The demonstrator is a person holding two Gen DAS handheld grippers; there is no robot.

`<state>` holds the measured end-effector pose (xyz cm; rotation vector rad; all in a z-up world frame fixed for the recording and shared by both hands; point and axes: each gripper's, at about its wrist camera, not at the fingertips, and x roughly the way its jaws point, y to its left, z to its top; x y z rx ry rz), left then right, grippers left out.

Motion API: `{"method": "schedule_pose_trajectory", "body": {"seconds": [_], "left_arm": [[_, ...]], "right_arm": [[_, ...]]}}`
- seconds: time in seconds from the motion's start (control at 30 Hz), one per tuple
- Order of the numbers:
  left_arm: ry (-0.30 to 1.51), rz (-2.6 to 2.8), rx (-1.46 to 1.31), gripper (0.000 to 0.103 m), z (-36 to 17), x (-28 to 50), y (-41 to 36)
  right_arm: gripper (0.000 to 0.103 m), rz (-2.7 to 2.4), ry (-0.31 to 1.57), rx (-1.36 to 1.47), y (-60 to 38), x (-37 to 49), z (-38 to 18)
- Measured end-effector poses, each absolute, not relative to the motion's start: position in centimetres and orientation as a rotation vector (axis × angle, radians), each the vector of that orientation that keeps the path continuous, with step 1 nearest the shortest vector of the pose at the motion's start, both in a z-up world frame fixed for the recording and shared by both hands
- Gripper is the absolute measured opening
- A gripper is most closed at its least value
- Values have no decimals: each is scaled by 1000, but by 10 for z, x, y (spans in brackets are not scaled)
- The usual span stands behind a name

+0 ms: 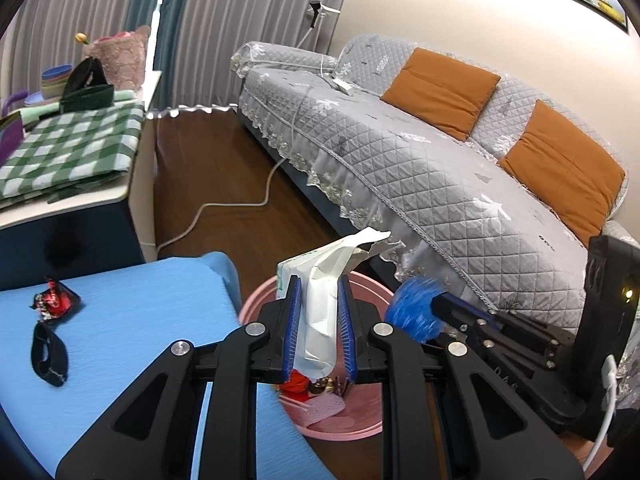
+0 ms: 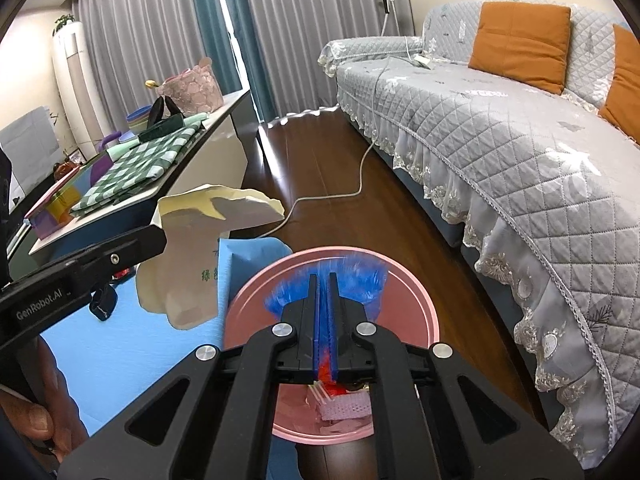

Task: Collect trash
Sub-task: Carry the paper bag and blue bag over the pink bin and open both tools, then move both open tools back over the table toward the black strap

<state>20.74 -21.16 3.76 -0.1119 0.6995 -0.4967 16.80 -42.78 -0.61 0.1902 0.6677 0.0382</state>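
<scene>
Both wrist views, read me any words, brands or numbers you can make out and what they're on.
"GenRobot.AI": white print on the side of the left claw.
"绿色": green characters on the white paper packet in that claw; the second is cut off at the packet's edge.
Black strap on the blue mat: small pale print, too small to read.
Red wrapper: print unreadable.

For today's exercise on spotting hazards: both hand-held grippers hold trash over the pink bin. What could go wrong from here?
1. The white wrapper in the left hand-held gripper sticks out past the pink bin rim toward the sofa; released, it may flutter to the floor.
2. The blue fluffy piece in the right hand-held gripper could cling to the pads.
3. The red wrapper and black band on the blue mat may be overlooked.
</scene>
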Motion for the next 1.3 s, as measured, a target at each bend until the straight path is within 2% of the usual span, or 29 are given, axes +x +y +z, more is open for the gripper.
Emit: {"method": "schedule_pose_trajectory", "body": {"seconds": [0.03, 0.1, 0.17, 0.7, 1.0, 1.23, 1.3], "left_arm": [[705, -494, -117, 20, 37, 208, -211], [703, -488, -132, 34, 37, 209, -210], [702, -479, -131, 35, 37, 209, -209], [680, -432, -107, 35, 50, 194, -164], [643, -360, -102, 35, 62, 182, -106], [625, -256, -128, 35, 62, 174, -31], [630, -220, -140, 35, 59, 173, -9]], "right_arm": [[12, 33, 677, 193, -429, 169, -8], [40, 14, 682, 199, -433, 168, -9], [47, -3, 681, 211, -437, 167, -10], [47, 26, 648, 194, -412, 161, 9], [47, 82, 619, 162, -370, 158, 25], [47, 134, 610, 145, -335, 162, 28], [44, 152, 611, 139, -325, 164, 28]]}}
